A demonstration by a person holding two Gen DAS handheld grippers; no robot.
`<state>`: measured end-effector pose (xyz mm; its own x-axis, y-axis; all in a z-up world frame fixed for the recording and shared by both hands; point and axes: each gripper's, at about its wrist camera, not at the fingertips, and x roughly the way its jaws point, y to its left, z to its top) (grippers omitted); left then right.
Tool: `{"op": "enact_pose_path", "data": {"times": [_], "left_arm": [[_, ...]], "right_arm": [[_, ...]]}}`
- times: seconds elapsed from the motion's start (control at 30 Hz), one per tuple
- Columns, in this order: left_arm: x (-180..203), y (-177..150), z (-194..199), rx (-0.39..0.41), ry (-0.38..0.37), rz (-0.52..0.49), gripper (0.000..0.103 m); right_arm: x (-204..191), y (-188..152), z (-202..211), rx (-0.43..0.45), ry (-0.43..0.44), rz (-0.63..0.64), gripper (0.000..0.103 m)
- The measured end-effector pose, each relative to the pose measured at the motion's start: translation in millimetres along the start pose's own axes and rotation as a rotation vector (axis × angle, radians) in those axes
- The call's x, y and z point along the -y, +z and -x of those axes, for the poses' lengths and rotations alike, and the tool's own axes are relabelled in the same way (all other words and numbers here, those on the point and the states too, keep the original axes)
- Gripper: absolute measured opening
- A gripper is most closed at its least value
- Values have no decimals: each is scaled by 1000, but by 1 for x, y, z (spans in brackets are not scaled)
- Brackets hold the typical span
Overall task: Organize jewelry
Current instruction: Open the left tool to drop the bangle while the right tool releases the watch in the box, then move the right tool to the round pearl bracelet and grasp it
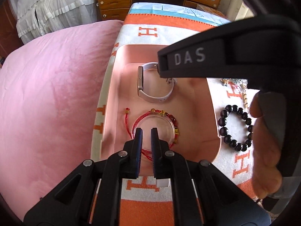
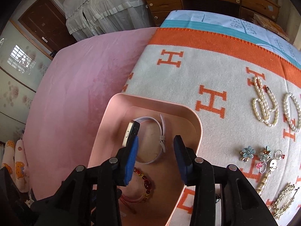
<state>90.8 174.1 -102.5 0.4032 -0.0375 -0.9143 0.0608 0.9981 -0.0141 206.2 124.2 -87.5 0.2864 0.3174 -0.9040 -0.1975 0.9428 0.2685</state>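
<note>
A pink tray (image 1: 112, 94) (image 2: 197, 131) lies on the orange-and-white blanket. In it rest a gold watch with a pale strap (image 1: 140, 81) (image 2: 131, 133) and a red cord bracelet with amber and red beads (image 1: 169, 115) (image 2: 146, 182) around a clear bangle (image 1: 173, 130). My left gripper (image 1: 146, 133) hovers over that bangle, shut to a narrow slit; red cord shows behind the slit, and I cannot tell whether it is pinched. My right gripper (image 2: 157, 139) stands open inside the tray, straddling the watch strap, its left pad beside the watch case.
A black bead bracelet (image 1: 223, 130) lies just right of the tray, near a person's hand (image 1: 263, 160). Pearl strands (image 2: 265, 105), flower earrings (image 2: 246, 153), rings and gold pieces (image 2: 282, 199) are spread over the blanket (image 2: 212, 75). Pink bedding (image 1: 47, 94) lies left; wooden drawers (image 1: 116, 1) stand behind.
</note>
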Motion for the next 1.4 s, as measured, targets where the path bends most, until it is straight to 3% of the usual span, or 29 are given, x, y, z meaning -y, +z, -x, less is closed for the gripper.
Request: {"op": "enact_pose_path", "data": {"times": [0.2, 0.37, 0.67, 0.87, 1.2, 1.4], "left_arm": [[9, -6, 9, 6, -35, -3, 20], [23, -8, 20, 23, -50, -32, 47], [54, 3, 44, 26, -84, -82, 48], [81, 28, 61, 43, -74, -146, 48], [130, 106, 84, 51, -66, -215, 48], [147, 164, 54, -8, -93, -166, 48]], "right_arm": [[9, -12, 36, 55, -5, 21, 40], [31, -24, 67, 88, -37, 26, 40], [104, -51, 135, 106, -146, -4, 40], [164, -42, 200, 166, -183, -86, 40], [230, -5, 304, 291, -280, -99, 40], [255, 29, 309, 240, -286, -80, 40]]}}
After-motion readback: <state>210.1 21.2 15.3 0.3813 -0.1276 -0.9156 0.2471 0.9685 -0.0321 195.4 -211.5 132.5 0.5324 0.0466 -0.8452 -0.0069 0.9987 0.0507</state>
